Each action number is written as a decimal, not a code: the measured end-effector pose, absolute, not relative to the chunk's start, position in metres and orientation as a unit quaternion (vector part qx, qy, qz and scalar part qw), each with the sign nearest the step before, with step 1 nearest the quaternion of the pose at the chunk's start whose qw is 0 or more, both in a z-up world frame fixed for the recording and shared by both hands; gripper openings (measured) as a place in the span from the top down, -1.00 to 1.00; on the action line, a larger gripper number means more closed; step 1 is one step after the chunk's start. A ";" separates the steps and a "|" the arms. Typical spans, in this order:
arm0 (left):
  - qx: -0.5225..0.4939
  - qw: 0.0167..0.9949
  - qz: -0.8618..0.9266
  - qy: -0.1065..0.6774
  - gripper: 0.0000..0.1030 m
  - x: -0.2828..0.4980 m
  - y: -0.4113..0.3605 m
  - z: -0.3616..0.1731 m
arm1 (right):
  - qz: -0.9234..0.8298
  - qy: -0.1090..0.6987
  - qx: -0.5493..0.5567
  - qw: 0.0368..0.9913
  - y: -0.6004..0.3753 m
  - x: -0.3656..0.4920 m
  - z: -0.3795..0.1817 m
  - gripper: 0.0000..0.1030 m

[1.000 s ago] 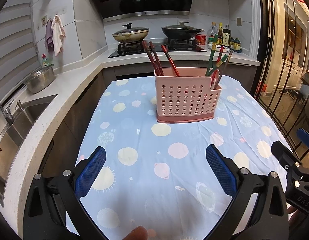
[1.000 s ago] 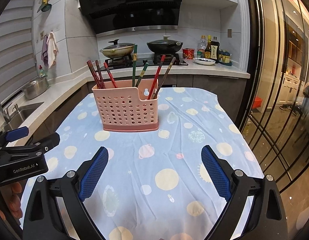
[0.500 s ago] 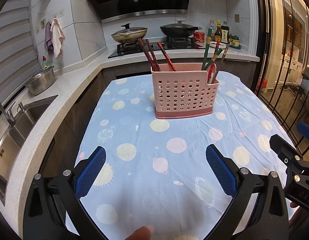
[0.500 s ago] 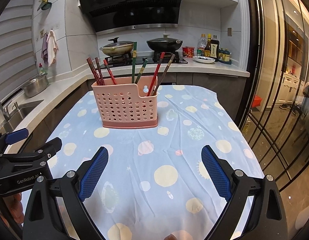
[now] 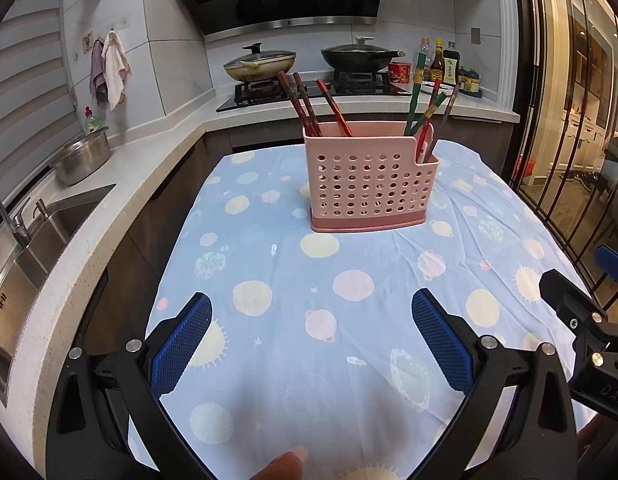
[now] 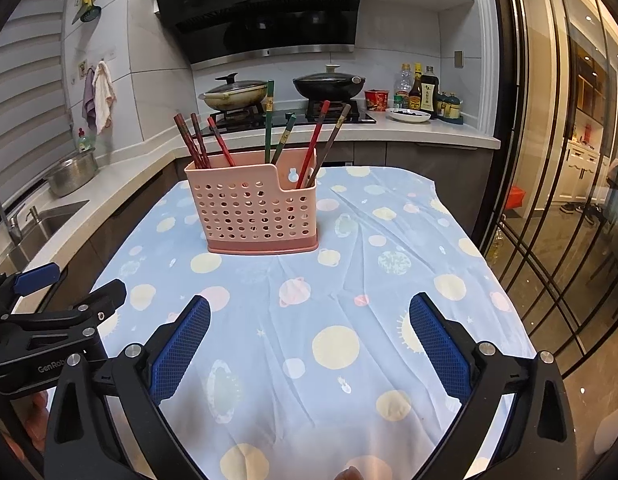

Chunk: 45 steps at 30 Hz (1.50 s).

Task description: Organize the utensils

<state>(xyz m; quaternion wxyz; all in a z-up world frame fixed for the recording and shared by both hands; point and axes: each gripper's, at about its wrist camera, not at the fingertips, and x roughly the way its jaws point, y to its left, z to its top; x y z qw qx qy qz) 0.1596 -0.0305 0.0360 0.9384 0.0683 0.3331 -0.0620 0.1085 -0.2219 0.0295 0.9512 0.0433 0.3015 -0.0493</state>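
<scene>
A pink perforated utensil holder [image 5: 369, 184] stands on the far half of the table, also in the right wrist view [image 6: 257, 212]. Three dark red chopsticks [image 5: 307, 108] lean in its left compartment. Green, red and brown chopsticks [image 5: 423, 110] lean in its right compartment, also in the right wrist view [image 6: 305, 136]. My left gripper [image 5: 311, 340] is open and empty above the near table. My right gripper [image 6: 309, 338] is open and empty, level with it. Each shows at the other view's edge.
A blue planet-print cloth [image 5: 341, 292] covers the table. A counter with a sink [image 5: 25, 240] and a steel bowl [image 5: 83, 156] runs along the left. A stove with two pans [image 5: 309, 60] and bottles [image 5: 441, 64] are behind. A glass door with black bars [image 6: 557, 200] is at the right.
Both grippers have drawn back from the holder and risen a little. Both stay open and empty. The holder and chopsticks have not moved.
</scene>
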 end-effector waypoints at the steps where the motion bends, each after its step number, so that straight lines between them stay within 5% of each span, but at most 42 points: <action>1: 0.069 0.939 -0.062 0.332 -0.86 0.160 -0.031 0.036 | -0.050 0.302 0.043 0.951 -0.222 0.109 0.029 -0.87; 45: 0.054 0.938 -0.055 0.339 -0.86 0.164 -0.024 0.027 | -0.056 0.313 0.034 0.947 -0.220 0.115 0.023 -0.87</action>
